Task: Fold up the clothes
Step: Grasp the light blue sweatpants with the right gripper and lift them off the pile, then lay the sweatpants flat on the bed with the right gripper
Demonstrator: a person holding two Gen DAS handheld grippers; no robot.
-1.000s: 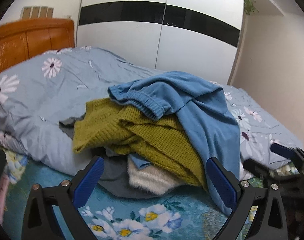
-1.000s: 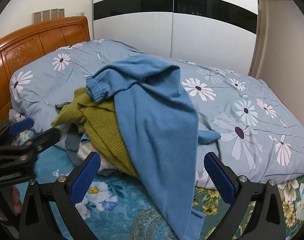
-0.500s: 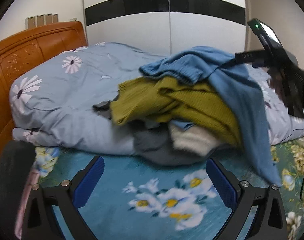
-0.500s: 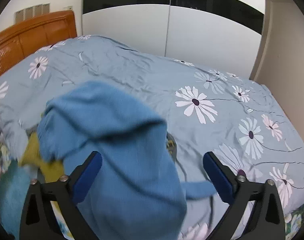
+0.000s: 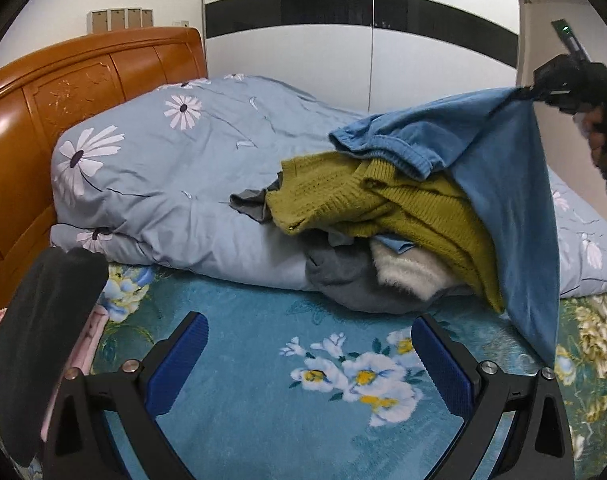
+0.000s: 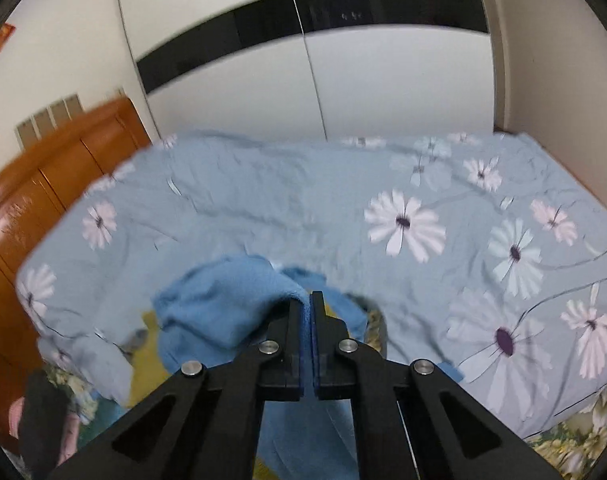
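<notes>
jaws of the right gripper are pressed together on a pinch of the blue garment, taken at a high fold so the cloth hangs from a single point and can peel off the pile under its own weight. in the left wrist view the same gripper sits at the upper right with the fabric drawn taut up to it, while one long panel drapes down to the teal floral bedsheet.

jaws of the left gripper stand wide and hold nothing. it hangs low over the bare floral sheet in front of the pile, which reads as a waiting position: free to catch a hem or a second corner once the garment comes clear.

the blue garment lies on top of the olive knit sweater, which in turn covers a white fluffy item and a grey garment. the whole pile leans against the pale blue daisy duvet, bunched toward the wooden headboard.

judgement: the step in hand is separating the top garment; no folding has begun. the sweater's coarse knit may cling to the blue fabric and drag along.
</notes>
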